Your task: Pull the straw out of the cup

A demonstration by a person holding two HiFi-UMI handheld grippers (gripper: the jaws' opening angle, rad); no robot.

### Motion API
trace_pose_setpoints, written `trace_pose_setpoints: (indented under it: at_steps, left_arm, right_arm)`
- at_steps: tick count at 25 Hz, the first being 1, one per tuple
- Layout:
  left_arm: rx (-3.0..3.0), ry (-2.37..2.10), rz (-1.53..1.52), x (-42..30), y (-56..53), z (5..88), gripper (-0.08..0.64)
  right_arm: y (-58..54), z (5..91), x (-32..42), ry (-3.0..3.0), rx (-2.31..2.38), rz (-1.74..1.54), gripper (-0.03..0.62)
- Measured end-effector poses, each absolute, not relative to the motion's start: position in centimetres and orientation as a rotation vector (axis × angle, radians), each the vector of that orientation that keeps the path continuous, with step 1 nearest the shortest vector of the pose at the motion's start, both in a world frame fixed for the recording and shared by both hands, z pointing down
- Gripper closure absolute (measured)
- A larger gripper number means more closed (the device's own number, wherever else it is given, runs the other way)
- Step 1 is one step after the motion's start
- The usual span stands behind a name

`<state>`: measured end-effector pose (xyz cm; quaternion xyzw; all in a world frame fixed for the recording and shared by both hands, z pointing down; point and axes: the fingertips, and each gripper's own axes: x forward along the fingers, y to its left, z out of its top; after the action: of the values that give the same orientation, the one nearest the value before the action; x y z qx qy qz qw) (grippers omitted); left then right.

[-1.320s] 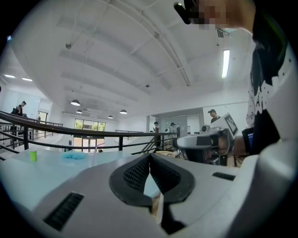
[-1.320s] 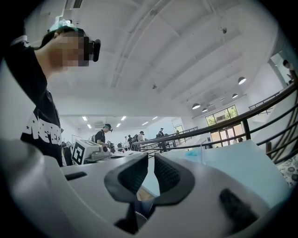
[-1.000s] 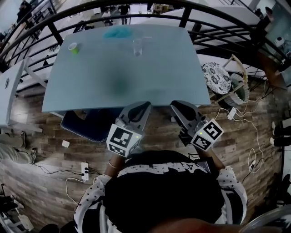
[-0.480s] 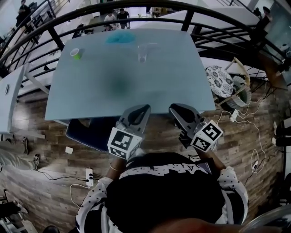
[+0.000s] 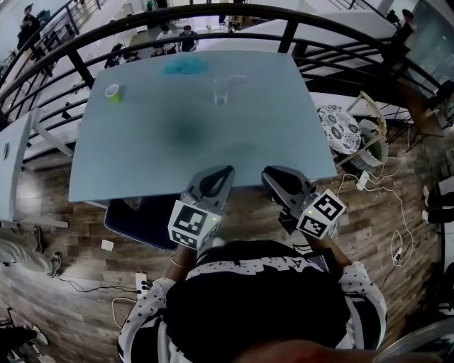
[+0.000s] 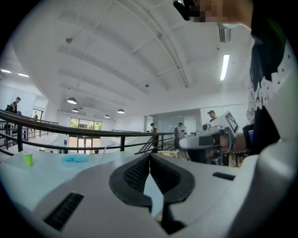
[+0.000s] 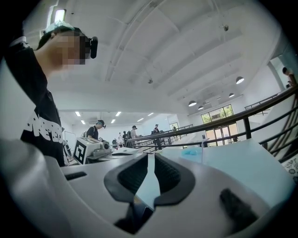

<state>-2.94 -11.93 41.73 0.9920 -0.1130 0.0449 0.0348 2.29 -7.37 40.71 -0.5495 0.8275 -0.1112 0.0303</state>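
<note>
A clear cup [image 5: 222, 91] with a thin straw [image 5: 234, 76] stands at the far side of the pale blue table [image 5: 262, 135]. Both grippers hover at the table's near edge, well short of the cup. My left gripper [image 5: 215, 179] is shut, its dark pads meeting at the tip [image 6: 149, 157] with nothing between them. My right gripper [image 5: 275, 177] is also shut and empty [image 7: 151, 157], with only a thin slit between its pads. From the left gripper view the straw [image 6: 103, 150] shows faintly; in the right gripper view it rises beside the blue cloth [image 7: 202, 147].
A small green cup [image 5: 112, 93] sits at the far left of the table and a crumpled blue cloth [image 5: 186, 66] at its far edge. A black railing [image 5: 213, 18] curves behind. A chair seat [image 5: 135, 213] is tucked under the near edge; cables lie on the wooden floor.
The view has shifted slightly, so the table and cup sit a little lower and closer. Both grippers stay shut at the near edge, nearly unmoved.
</note>
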Motion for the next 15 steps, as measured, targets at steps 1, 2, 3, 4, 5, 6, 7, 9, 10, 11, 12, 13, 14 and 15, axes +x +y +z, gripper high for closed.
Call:
trace_pose_setpoints:
  at_steps: [1,2,3,4,5,6,7,9,10,11,12,13,14,15]
  left_arm:
    - [3.05,-0.343,0.137,-2.9,-12.1,41.7,0.549]
    - [3.052,-0.337,0.139,-2.9,-12.2,41.7,0.549]
    - [3.054,-0.332,0.14,-2.8,-12.4,41.7,0.549]
    - [3.056,-0.327,0.141,-2.6,-12.5,41.8,0.549]
    - [3.057,-0.322,0.141,-2.5,-12.7,41.8,0.549]
    - [3.058,-0.316,0.141,-2.4,-12.8,41.9,0.549]
    - [3.058,-0.307,0.145,-2.3,-12.9,42.0,0.549]
    - [3.054,-0.285,0.166,-2.2,-12.8,42.5,0.549]
    - [3.052,-0.275,0.176,-2.2,-12.7,42.8,0.549]
    - [3.051,-0.269,0.176,-2.2,-12.7,43.0,0.549]
    - [3.051,-0.266,0.171,-2.0,-12.8,43.1,0.549]
    - [3.05,-0.266,0.17,-1.7,-12.8,43.2,0.549]
    - [3.05,-0.269,0.171,-1.3,-12.8,43.3,0.549]
    - [3.05,-0.276,0.176,-0.8,-12.9,43.4,0.549]
  right_arm:
    - [-7.4,40.7,2.3,2.551,-1.699,-0.34,0.557]
    - [-7.5,40.6,2.3,2.552,-1.702,-0.336,0.557]
    - [-7.5,40.6,2.4,2.553,-1.706,-0.333,0.557]
    - [-7.5,40.6,2.4,2.554,-1.71,-0.332,0.557]
    - [-7.6,40.7,2.5,2.554,-1.715,-0.332,0.557]
    - [-7.6,40.8,2.6,2.552,-1.722,-0.333,0.557]
    - [-7.6,40.9,2.8,2.546,-1.731,-0.338,0.557]
    - [-7.6,41.2,3.0,2.529,-1.749,-0.351,0.557]
    - [-7.6,41.4,3.1,2.52,-1.76,-0.356,0.557]
    - [-7.5,41.6,3.2,2.511,-1.772,-0.358,0.557]
    - [-7.5,41.8,3.5,2.501,-1.784,-0.359,0.557]
    - [-7.5,41.9,3.9,2.49,-1.792,-0.361,0.557]
    - [-7.5,42.0,4.5,2.481,-1.795,-0.363,0.557]
    - [-7.6,42.0,5.2,2.474,-1.792,-0.366,0.557]
